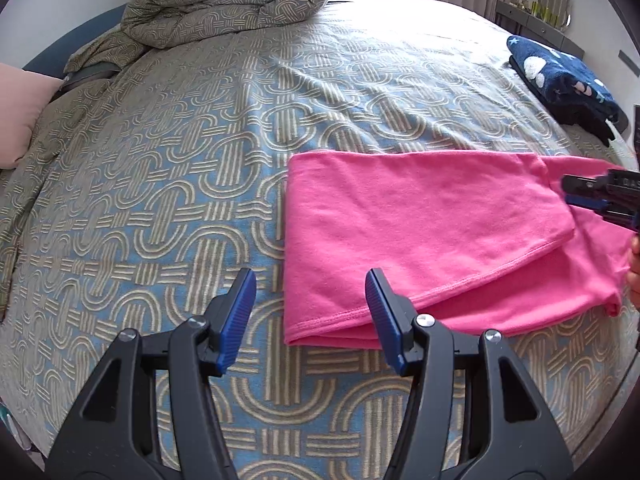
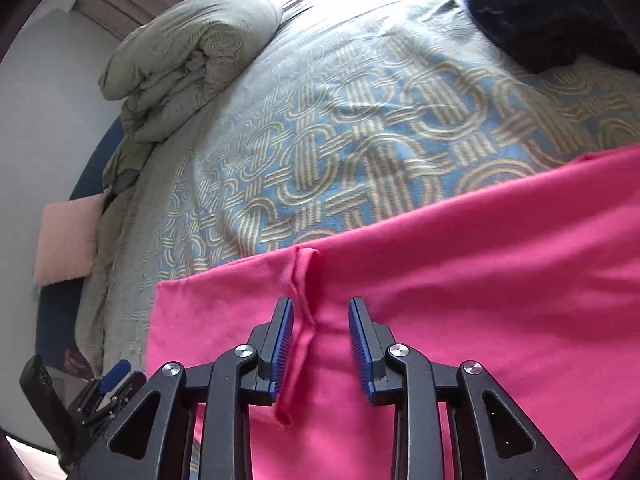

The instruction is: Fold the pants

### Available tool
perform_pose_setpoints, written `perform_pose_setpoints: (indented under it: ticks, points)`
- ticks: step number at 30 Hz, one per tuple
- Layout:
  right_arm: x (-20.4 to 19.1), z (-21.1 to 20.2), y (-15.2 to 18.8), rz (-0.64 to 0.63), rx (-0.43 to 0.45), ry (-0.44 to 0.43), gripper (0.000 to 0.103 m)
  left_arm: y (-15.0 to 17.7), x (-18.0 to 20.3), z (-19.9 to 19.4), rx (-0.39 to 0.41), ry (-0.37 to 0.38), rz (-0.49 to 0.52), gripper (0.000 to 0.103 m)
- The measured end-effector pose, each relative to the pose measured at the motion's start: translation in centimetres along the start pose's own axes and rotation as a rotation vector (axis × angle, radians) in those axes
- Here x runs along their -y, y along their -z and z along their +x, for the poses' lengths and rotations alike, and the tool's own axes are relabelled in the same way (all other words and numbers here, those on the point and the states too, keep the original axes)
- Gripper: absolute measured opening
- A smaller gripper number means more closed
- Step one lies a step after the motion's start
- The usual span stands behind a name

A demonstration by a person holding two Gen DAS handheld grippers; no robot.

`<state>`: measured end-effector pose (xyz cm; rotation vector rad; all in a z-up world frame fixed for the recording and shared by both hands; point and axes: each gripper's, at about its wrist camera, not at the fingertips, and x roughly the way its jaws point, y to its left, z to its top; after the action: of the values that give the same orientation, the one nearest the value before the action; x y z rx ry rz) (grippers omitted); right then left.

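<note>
Pants, bright pink, lie folded flat on the bed, on its near right part, and their right end runs out of the left camera's view, so how far they reach cannot be told. A top layer with a stitched hem lies slanted over the lower one. The left gripper hangs over the near left corner of the pants with its jaws wide apart and nothing between them; whether the right-hand blue pad touches the cloth is hard to say. The right gripper sits low over the pants at their far right side, jaws apart, with a raised pink seam running up between the pads; the left pad stands close against it and the right pad stands clear, so it is not pinched. In the left view that gripper is mostly cut off by the frame edge, with a bit of a hand below it. A bundled quilt is heaped at the far left of the bed, a dark blue blanket lies at the far right edge, and a pale pink pillow shows only partly at the left. The window behind is blown out white.
</note>
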<state>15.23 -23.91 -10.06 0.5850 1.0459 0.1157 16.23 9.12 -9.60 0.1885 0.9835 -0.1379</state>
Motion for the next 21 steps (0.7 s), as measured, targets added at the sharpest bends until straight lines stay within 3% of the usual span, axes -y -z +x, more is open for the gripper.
perform_pose_setpoints:
  ticks: [2,4,8,14,21]
  points:
    - [1.4,-1.8,1.1,0.012,0.015,0.003,0.04,0.2,-0.7,0.2,-0.006,-0.029,-0.013,0.058]
    - [2.8,-3.4,2.5,0.03,0.012,0.008,0.041,0.5,-1.4,0.3,-0.02,-0.033,-0.049,0.058]
    - [5.9,-7.7,5.5,0.06,0.069,0.07,0.041,0.4,-1.1,-0.7,-0.015,0.036,-0.089,0.058]
    - [10.8,-12.7,7.6,0.157,0.146,0.145,0.042,-1.4,4.7,-1.8,0.005,0.151,-0.018,0.058]
    - [17.7,-16.6,9.0,0.43,0.258,0.082,0.048,-3.0,12.8,-2.1,-0.003,0.244,0.106,0.058]
